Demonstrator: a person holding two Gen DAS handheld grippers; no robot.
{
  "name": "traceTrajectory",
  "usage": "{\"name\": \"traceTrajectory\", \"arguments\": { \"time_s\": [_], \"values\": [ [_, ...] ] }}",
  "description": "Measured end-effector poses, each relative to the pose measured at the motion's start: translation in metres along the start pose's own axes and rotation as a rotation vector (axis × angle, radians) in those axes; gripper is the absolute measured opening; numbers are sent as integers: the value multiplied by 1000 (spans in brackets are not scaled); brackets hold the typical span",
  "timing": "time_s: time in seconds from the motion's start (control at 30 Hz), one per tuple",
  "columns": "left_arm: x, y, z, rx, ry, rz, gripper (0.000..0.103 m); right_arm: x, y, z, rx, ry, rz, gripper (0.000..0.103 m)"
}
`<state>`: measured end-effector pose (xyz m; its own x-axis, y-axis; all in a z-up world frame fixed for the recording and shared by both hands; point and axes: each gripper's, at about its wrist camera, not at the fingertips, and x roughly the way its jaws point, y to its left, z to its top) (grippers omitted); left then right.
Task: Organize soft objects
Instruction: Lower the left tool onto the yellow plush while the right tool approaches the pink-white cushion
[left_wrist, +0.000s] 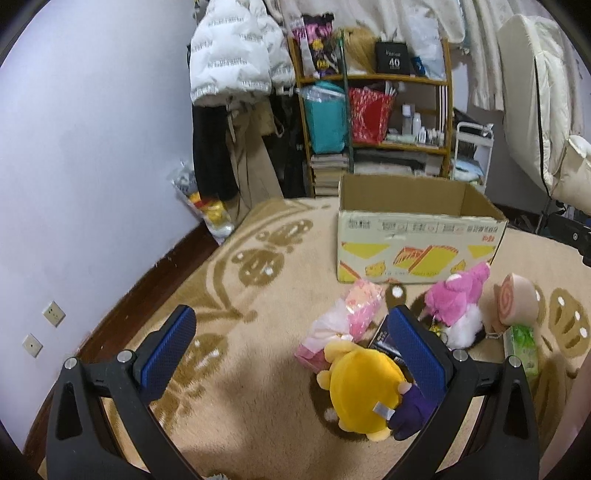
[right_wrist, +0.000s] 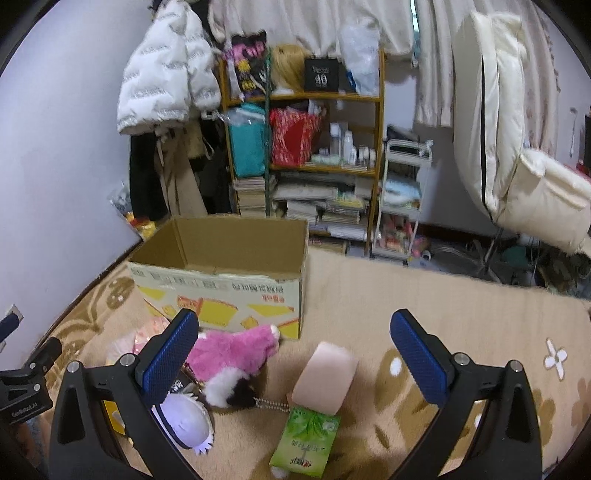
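An open cardboard box (left_wrist: 417, 236) stands on the beige rug; it also shows in the right wrist view (right_wrist: 221, 280). In front of it lie a yellow plush (left_wrist: 364, 387), a pink wrapped pack (left_wrist: 343, 325), a pink and white plush (left_wrist: 458, 299), a swirl-roll plush (left_wrist: 513, 299) and a green tissue pack (left_wrist: 522, 343). My left gripper (left_wrist: 291, 343) is open, above the rug, its right finger over the yellow plush. My right gripper (right_wrist: 295, 354) is open above the pink plush (right_wrist: 236, 350), roll plush (right_wrist: 325, 376), green pack (right_wrist: 306, 439) and a white and purple plush (right_wrist: 184, 417).
A wooden shelf (right_wrist: 303, 129) packed with bags, bottles and books stands behind the box. Hanging coats (left_wrist: 232, 55) are to its left, a white cart (right_wrist: 402, 206) and a cream recliner (right_wrist: 517, 147) to its right. A wall (left_wrist: 74, 147) borders the rug on the left.
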<state>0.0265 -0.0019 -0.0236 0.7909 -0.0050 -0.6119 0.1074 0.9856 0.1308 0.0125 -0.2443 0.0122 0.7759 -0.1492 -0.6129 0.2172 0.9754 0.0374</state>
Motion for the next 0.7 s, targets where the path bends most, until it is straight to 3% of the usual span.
{"name": "traceTrajectory", "arguments": {
  "time_s": [0.27, 0.7],
  "values": [
    [39, -6, -4, -31, 130, -82, 103, 41, -16, -4, 72, 167, 7, 103],
    [92, -24, -15, -20, 262, -106, 102, 98, -54, -13, 227, 344, 3, 103]
  ]
}}
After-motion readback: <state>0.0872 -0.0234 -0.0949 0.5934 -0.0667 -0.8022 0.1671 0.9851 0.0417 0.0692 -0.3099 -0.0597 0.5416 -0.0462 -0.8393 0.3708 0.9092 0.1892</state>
